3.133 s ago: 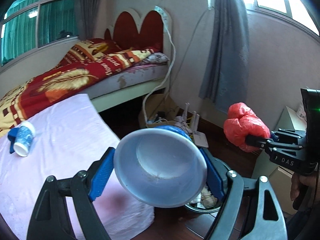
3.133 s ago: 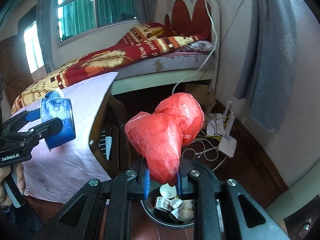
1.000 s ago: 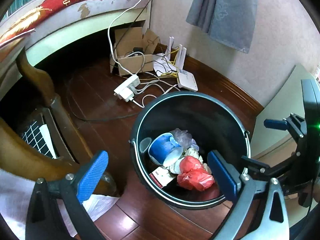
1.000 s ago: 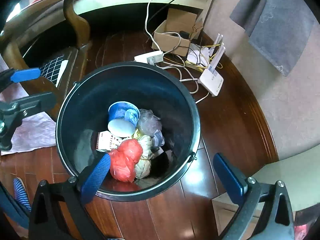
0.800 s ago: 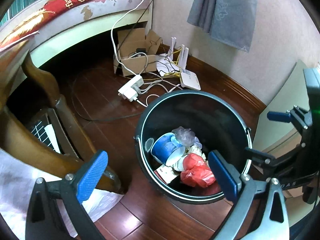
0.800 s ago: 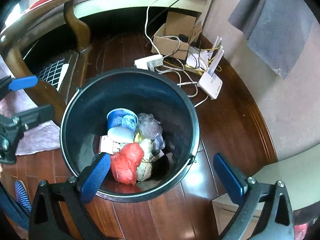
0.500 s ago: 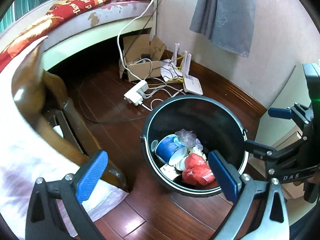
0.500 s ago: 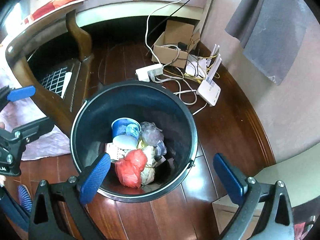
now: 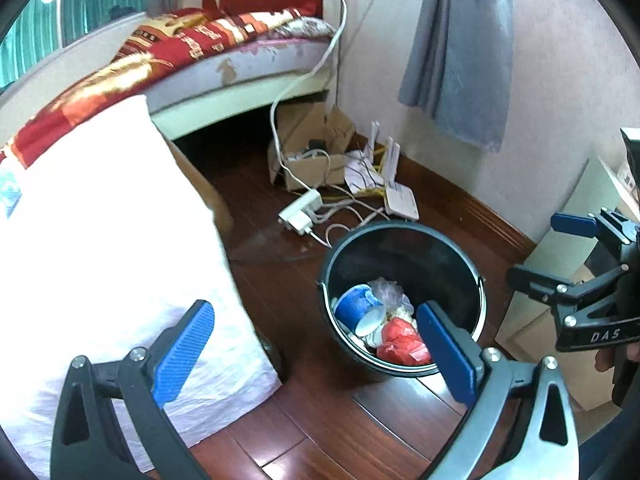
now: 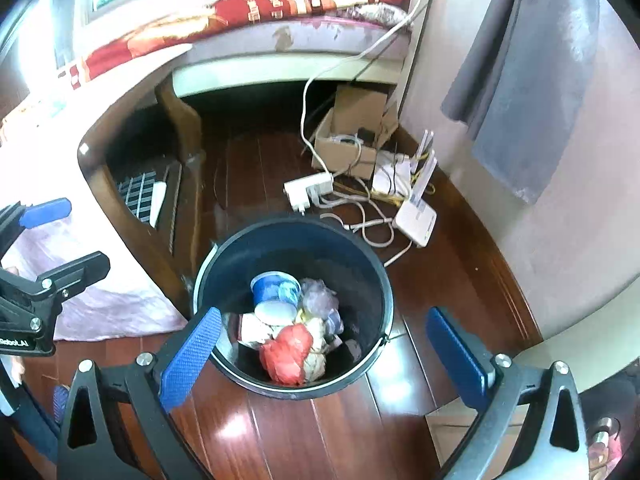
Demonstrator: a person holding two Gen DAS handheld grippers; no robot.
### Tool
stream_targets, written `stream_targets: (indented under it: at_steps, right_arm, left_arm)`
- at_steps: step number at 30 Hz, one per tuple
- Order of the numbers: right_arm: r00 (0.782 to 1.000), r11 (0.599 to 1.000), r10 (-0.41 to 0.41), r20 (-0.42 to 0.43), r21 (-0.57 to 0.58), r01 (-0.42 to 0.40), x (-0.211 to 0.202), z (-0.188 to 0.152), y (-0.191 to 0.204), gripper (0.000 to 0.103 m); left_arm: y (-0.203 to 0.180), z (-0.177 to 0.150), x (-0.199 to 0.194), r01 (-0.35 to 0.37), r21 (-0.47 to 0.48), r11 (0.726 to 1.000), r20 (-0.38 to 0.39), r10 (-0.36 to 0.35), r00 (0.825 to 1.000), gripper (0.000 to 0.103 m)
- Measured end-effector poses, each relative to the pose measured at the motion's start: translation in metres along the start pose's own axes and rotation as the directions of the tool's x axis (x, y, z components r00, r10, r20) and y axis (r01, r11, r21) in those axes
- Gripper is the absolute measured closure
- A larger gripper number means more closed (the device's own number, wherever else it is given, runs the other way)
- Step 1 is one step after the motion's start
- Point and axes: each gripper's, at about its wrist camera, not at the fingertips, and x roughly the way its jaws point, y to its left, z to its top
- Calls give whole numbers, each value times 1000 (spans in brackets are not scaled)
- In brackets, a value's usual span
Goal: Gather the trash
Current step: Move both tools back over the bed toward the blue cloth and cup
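Observation:
A black round bin [image 9: 404, 240] [image 10: 224, 276] stands on the dark wooden floor. Inside lie a blue paper cup [image 9: 356, 308] [image 10: 274, 286], a crumpled red plastic bag [image 9: 402, 344] [image 10: 286, 354] and other scraps. My left gripper [image 9: 316, 354] is open and empty, above and to the left of the bin beside the table edge. My right gripper [image 10: 324, 354] is open and empty too, raised over the bin's near rim. Each gripper shows in the other's view: the right gripper [image 9: 556, 248] at the right edge, the left gripper [image 10: 60, 236] at the left edge.
A table under a white cloth [image 9: 100, 220] fills the left. Behind the bin lie a power strip [image 9: 302, 212], a white router [image 9: 398, 200], a cardboard box [image 9: 316, 152] and loose cables. A bed with a red blanket [image 9: 192, 40] stands at the back. A pale cabinet [image 9: 576, 240] is at the right.
Both grippers let go of the cup and the red bag, which now lie in the bin. Over the last second both have risen and drawn back from the bin, still open.

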Motion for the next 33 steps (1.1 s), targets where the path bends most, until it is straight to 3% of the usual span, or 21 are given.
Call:
stream_targets:
  at_steps: [8,18,33]
  right_arm:
    - [996,1000,24,87,17,-25,-36,16,19,0]
    - [985,997,79,153,-30,-75,-48,48,65,0]
    - [952,968,213,218,-179,-176,-45,95,170,0]
  left_arm:
    - [19,6,-39,-40,-29,999,74,42,996,1]
    - [59,10,-71,-90,-79,993,137,100,986,1]
    - [162,-12,-109,-188,-238,953,161,230,960,1]
